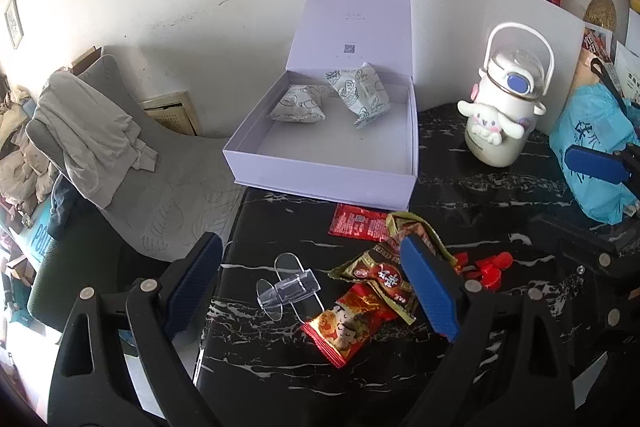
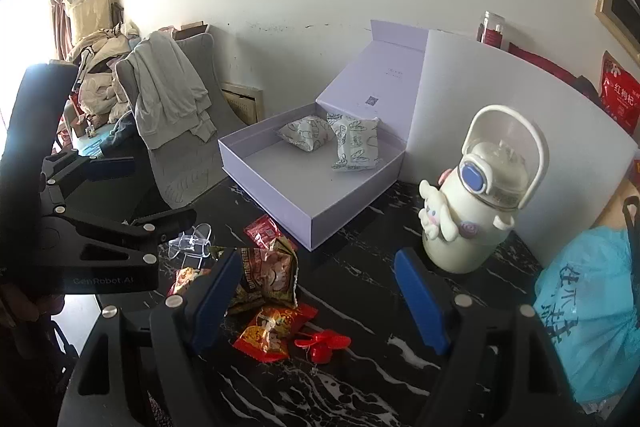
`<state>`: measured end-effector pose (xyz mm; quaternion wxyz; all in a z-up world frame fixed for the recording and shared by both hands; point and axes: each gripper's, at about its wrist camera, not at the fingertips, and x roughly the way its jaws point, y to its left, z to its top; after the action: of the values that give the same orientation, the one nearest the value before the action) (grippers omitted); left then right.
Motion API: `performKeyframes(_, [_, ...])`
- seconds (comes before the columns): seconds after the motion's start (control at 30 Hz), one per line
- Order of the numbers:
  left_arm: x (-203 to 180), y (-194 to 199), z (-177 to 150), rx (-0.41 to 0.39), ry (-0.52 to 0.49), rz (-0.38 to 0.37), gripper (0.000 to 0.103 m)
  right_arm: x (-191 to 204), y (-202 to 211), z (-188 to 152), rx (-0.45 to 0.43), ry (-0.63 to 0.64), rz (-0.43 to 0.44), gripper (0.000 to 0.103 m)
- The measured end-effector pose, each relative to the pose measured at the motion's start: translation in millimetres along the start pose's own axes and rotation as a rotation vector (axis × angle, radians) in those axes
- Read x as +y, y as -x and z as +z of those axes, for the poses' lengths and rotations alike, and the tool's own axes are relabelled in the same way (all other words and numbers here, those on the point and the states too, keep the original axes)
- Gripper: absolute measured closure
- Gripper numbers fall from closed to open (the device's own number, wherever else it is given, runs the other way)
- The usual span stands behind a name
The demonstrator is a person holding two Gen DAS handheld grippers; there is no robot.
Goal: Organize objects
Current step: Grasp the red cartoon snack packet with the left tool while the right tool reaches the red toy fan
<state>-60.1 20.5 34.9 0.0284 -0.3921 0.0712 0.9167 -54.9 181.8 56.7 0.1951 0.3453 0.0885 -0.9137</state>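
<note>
An open lavender box [image 1: 320,167] [image 2: 280,195] sits on the black marble table and holds two white patterned packets [image 1: 298,105] [image 2: 354,143]. In front of it lie loose snack packets: a red cartoon one [image 1: 346,327] [image 2: 272,331], a dark gold one [image 1: 386,277] [image 2: 264,275] and a flat red sachet [image 1: 358,223] [image 2: 262,229]. A clear plastic stand [image 1: 286,287] [image 2: 190,245] and a small red plastic piece [image 1: 490,269] [image 2: 324,345] lie beside them. My left gripper [image 1: 316,285] is open above the snacks. My right gripper [image 2: 316,291] is open and empty over them.
A white cartoon water bottle [image 1: 504,111] [image 2: 478,195] stands right of the box. A blue plastic bag [image 1: 592,147] [image 2: 588,311] lies at the far right. A white board [image 2: 500,123] stands behind. A grey chair with clothes [image 1: 120,155] [image 2: 176,119] is left of the table edge.
</note>
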Motion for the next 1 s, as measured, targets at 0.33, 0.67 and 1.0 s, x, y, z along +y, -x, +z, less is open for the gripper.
performKeyframes(0.33, [-8,-12,-26,0.048,-0.018,-0.031,0.013,0,-10,-26,0.036,-0.031,0.019,0.023])
performKeyframes(0.67, [-10,-29,-42,0.095,-0.064,-0.033,0.013,8,-27,-52,0.052,-0.046,0.026,0.023])
performKeyframes(1.0, [-12,-47,-52,0.147,-0.079,-0.059,0.013,6,-43,-69,0.079,-0.081,0.048,0.023])
